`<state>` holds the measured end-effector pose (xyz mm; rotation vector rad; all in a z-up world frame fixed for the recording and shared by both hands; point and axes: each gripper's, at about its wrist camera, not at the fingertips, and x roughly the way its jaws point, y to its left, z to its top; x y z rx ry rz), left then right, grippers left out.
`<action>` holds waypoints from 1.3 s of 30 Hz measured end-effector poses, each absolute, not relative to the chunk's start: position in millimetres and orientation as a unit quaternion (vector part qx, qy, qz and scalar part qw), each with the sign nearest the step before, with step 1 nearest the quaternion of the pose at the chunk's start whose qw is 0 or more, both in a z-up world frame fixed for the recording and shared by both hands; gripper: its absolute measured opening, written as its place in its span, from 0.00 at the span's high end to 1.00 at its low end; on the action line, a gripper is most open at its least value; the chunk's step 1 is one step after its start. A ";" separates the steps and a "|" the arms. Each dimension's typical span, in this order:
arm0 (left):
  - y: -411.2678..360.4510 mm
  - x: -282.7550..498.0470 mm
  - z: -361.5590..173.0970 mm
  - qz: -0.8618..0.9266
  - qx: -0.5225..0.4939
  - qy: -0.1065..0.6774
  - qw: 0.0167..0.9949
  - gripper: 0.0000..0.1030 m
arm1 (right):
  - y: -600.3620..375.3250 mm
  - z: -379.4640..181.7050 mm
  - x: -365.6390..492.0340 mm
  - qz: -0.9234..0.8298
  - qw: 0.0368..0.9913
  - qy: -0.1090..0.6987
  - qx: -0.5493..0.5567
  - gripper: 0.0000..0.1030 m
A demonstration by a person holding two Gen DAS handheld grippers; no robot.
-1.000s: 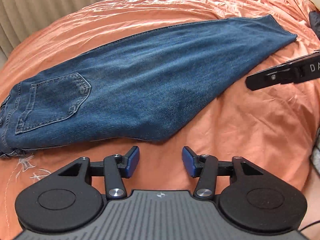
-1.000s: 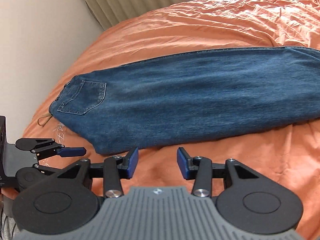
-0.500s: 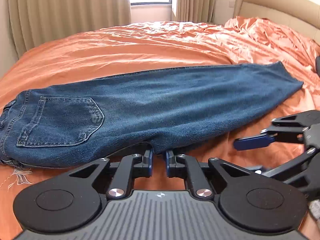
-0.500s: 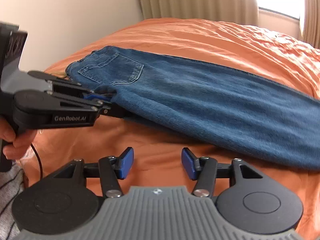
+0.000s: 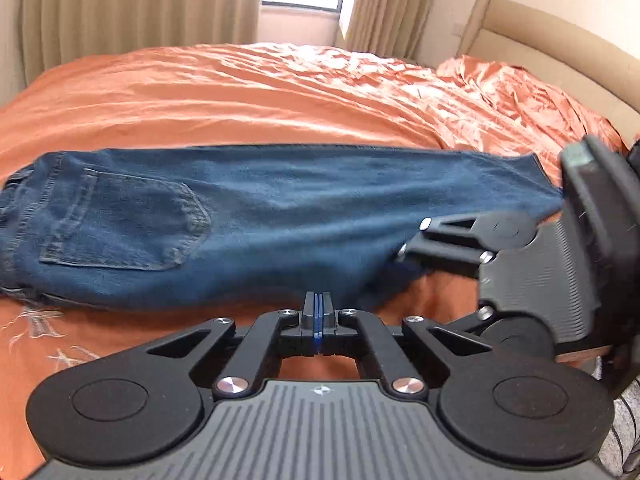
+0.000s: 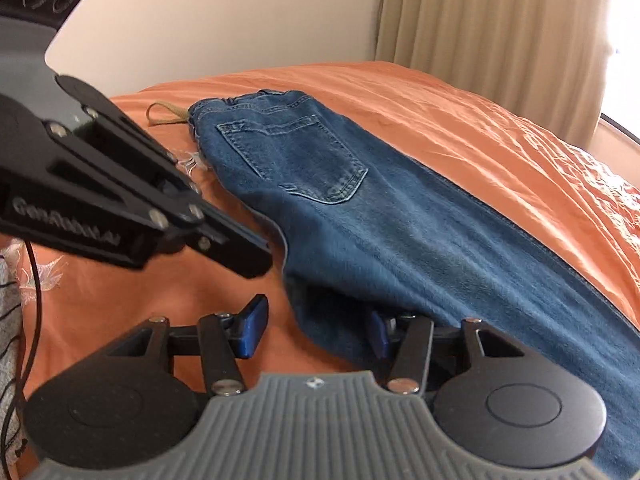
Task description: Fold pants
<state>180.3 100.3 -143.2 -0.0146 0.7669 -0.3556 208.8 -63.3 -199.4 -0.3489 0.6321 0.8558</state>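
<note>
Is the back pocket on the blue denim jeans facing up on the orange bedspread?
Yes, the blue denim jeans lie flat on the orange bedspread with the stitched back pocket showing on top.

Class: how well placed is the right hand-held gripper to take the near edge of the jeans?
Probably well placed: the jeans' near edge already droops between the closing jaws of the right hand-held gripper. The shut left hand-held gripper sits beside it, not blocking.

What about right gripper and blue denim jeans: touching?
Touching. Right wrist view: jeans drape over one finger of the right gripper, jaws closing around the fabric.
</note>
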 end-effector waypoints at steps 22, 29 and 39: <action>149.3 244.6 -191.5 -0.017 -0.007 0.439 0.898 0.96 | -87.8 -211.9 197.9 0.348 0.846 0.401 -0.044 1.00; 138.1 225.6 -170.8 0.020 0.006 0.396 0.918 0.91 | -161.6 -176.9 203.7 0.293 0.862 0.408 0.070 0.99; 54.6 231.6 -120.7 -0.043 0.025 0.351 0.935 0.85 | -339.5 -145.8 221.5 0.144 0.873 0.387 0.258 0.77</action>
